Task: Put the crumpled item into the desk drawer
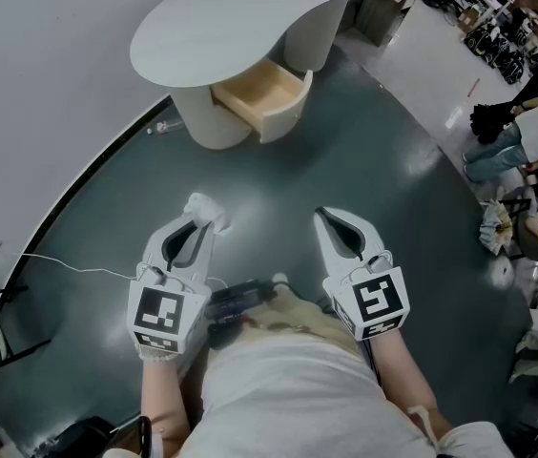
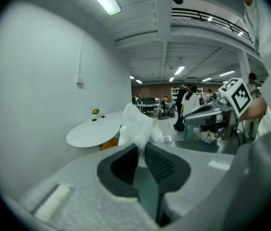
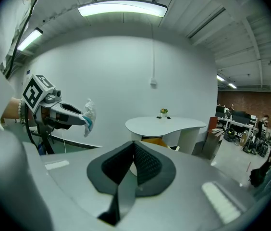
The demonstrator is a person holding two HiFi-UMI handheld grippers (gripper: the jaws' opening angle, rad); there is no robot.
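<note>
Pinched at the very tip of the left claw, jaws drawn narrow onto it: the crumpled item. White, thin and filmy, bunched into loose folds, flaring out beyond the jaw tips like a small puff. In the left gripper view, squeezed to a thin neck between the ribbed pads and spreading wide above them. Held in the air over the dark floor, well apart from the bench at about 12 o'clock from the claws.

Right claw pressed fully together, nothing between the jaws. Level with the left one, at its 3 o'clock, with a clear gap between the two.

On the near side of the bench, the drawer standing open toward 5 o'clock. Pale wood inside, curved white front matching the pedestal. Rear part tucked under the rounded white top, front part uncovered from above.

Open floor all the way from claws to drawer. From 9 to 11 o'clock, the curved foot of the white wall closing in, a thin cable trailing on the floor beside it. At 2 to 3 o'clock, well off, a seated person and clutter along the far edge of the floor.
</note>
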